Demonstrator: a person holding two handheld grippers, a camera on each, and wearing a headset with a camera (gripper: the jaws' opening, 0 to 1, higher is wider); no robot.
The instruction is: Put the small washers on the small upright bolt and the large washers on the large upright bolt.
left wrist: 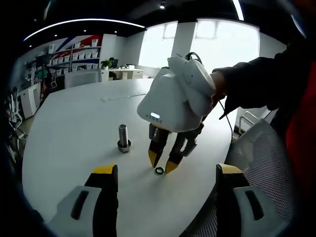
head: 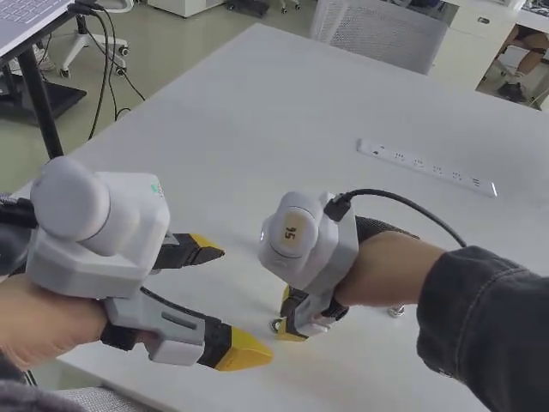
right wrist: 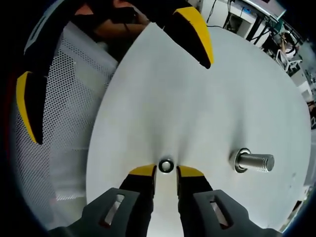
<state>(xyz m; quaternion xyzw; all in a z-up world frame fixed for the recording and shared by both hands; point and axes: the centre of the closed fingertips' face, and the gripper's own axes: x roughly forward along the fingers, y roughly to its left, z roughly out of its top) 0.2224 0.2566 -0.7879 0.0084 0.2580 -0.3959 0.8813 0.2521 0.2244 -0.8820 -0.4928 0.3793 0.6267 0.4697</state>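
The step in hand looks like pickup. The right gripper [right wrist: 166, 171] points down at a washer [right wrist: 166, 165] lying on the counter [right wrist: 163, 98], jaws narrowly apart, holding nothing yet. A bolt [right wrist: 254, 161] stands near. The left gripper [head: 233, 302] hovers, jaws wide, empty. The next move calls for pinching, lifting and threading.

Yellow-tipped black fingers [right wrist: 190, 173]; silver washer [right wrist: 166, 165], silver bolt [right wrist: 254, 161]; white table [right wrist: 163, 98]

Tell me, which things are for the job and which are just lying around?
For the job: washer, upright bolt, right tool, left tool.
Just lying about: power strip, laptop, mesh chair.
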